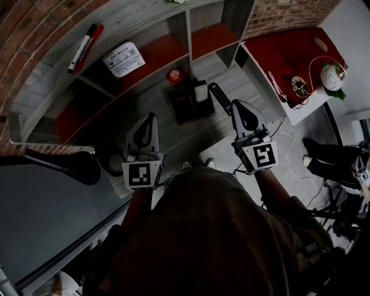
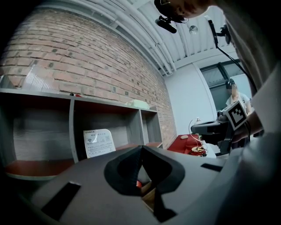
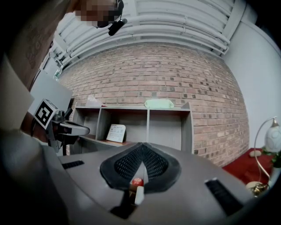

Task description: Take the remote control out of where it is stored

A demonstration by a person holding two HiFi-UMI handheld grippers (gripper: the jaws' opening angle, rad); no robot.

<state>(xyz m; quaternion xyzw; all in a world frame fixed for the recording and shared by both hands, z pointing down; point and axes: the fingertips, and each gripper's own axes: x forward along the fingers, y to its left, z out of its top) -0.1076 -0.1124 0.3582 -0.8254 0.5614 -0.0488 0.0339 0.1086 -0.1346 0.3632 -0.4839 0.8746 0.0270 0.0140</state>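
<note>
No legible wording anywhere. White card (image 1: 124, 59) standing in a compartment of the shelf (image 1: 133, 17): Wi-Fi symbol and QR-like square, printed lines too small to read. Black-and-white square markers on the cube (image 1: 142, 174) of the left tool (image 1: 152, 117) and the cube (image 1: 263, 156) of the right tool (image 1: 239, 105).

Seen from above at lower centre of the head view: torso in a dark shirt (image 1: 214, 231), both forearms reaching toward the top of the frame. At centre left, grey plastic left gripper (image 1: 151, 117), held level, tip toward the top edge, jaws closed together; white cube with black square marker (image 1: 142, 173) at its rear, dark-sleeved left forearm (image 1: 139, 202) behind. At centre right, matching grey right gripper (image 1: 237, 104), also level, tip slightly higher in the frame, jaws pressed together; marker cube (image 1: 265, 156) and right forearm (image 1: 272, 185) below it. Side by side, well apart. In the left gripper view, smooth black pads (image 2: 125, 169) meeting in a point mid-frame; in the right gripper view, ribbed black pads (image 3: 127, 165) likewise.
</note>
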